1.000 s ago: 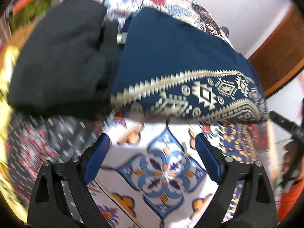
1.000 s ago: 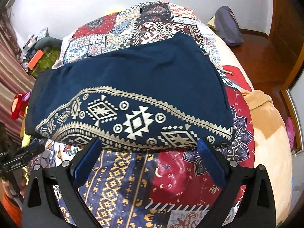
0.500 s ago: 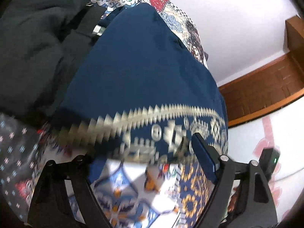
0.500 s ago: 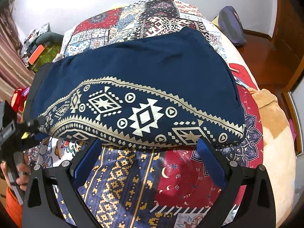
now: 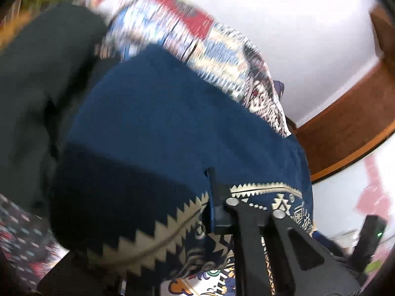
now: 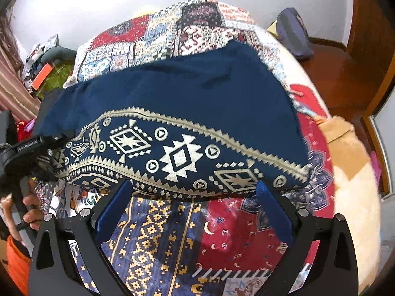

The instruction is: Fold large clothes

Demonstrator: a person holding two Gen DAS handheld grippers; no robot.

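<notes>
A folded navy garment with a gold geometric border [image 6: 177, 123] lies across the patchwork bedspread [image 6: 172, 234]. In the left wrist view the navy garment [image 5: 160, 128] fills the frame. My left gripper [image 5: 197, 212] is shut on its patterned near-left corner; only the right finger [image 5: 214, 197] shows, the left one is under the cloth. The left gripper also shows in the right wrist view [image 6: 53, 145] at that corner. My right gripper [image 6: 192, 204] is open, its blue pads just short of the garment's near hem, holding nothing.
A black garment [image 5: 37, 79] lies left of the navy one. A beige blanket [image 6: 350, 162] hangs off the bed's right side. A dark bag [image 6: 293, 32] sits on the wooden floor beyond. Clutter [image 6: 44, 69] lies at the far left by the wall.
My left gripper moved forward onto the garment's left corner and closed on it. My right gripper moved closer to the near hem and stayed open.
</notes>
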